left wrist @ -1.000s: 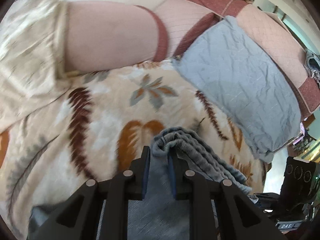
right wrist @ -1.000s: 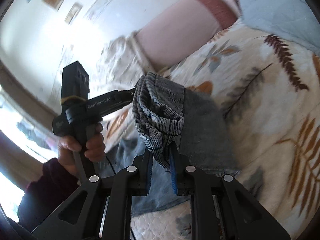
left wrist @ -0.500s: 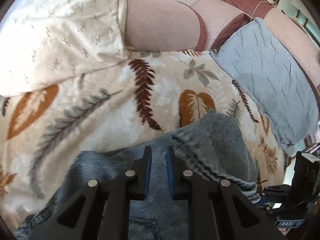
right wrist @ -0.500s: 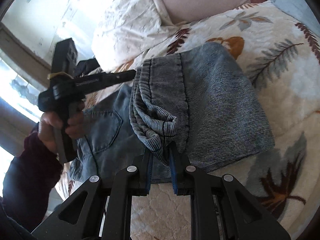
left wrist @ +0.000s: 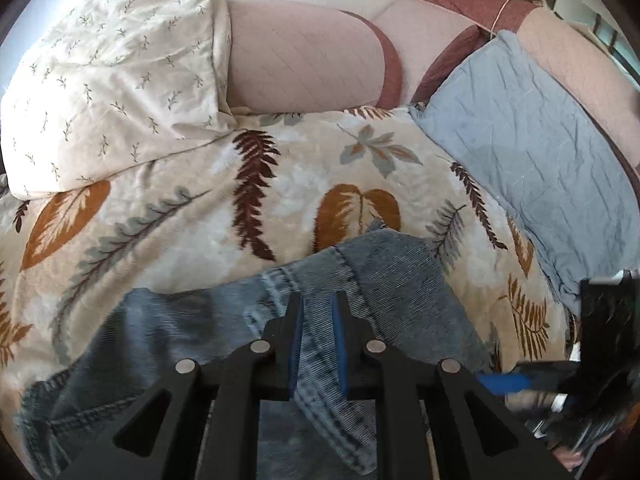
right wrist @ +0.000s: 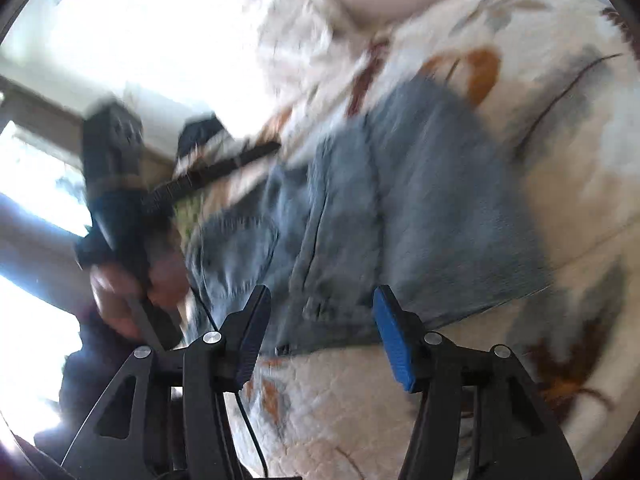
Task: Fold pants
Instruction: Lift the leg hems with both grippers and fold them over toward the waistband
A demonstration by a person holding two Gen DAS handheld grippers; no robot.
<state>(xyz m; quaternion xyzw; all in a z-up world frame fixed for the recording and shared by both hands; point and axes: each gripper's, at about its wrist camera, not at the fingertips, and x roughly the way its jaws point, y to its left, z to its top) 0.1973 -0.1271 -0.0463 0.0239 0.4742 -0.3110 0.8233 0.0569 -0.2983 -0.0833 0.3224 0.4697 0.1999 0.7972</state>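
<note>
Between the left gripper's narrowly parted fingers runs a denim seam, though whether they pinch it I cannot tell. Right gripper fingers are spread wide, released, just short of the pants. These lie folded on the bed, stretching away toward its pillow end.

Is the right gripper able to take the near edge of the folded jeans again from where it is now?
Probably yes. The right gripper is open, and the near edge of the jeans lies just ahead between its fingers with nothing in between.
</note>
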